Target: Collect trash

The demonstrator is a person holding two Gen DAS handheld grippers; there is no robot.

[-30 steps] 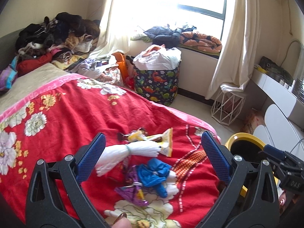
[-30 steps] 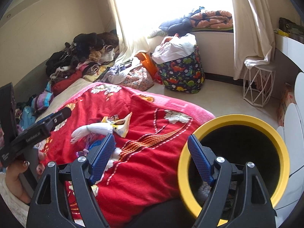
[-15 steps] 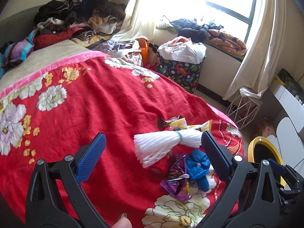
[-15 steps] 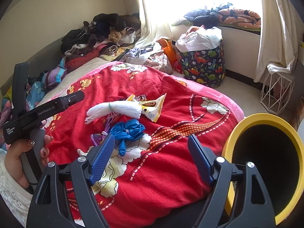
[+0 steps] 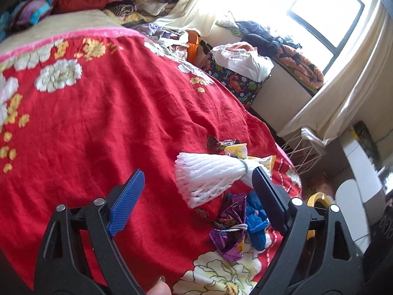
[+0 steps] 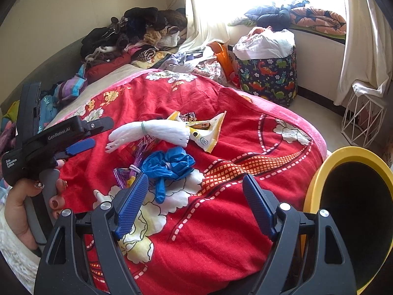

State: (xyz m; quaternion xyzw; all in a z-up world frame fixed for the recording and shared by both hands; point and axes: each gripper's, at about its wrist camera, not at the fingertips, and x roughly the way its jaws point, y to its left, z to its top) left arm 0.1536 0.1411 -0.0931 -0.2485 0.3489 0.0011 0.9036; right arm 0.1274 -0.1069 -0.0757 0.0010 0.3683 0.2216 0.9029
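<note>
Trash (image 6: 169, 162) on red bedspread (image 6: 221, 196) | left gripper (image 6: 81, 135) reads "GenRobot.AI", jaws closing, empty | right gripper (image 6: 196, 204) jaws released

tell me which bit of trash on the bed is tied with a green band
The white foam net: a green band cinches its middle. The blue bag and purple wrapper have pale ties.

A bed (image 6: 245, 127) is covered by a red floral blanket (image 5: 103, 113) with a pink edge. Clothes (image 6: 137, 34) are piled at its far end against a cream wall (image 6: 73, 7). Strong daylight is admitted through a dark-framed window (image 5: 326, 12), flanked by cream curtains (image 6: 366, 49); bedding (image 6: 316, 17) is heaped on the sill. A dinosaur-print basket (image 6: 267, 76) and a white wire stand (image 6: 361, 118) are seen on the pale floor (image 6: 316, 108).
</note>
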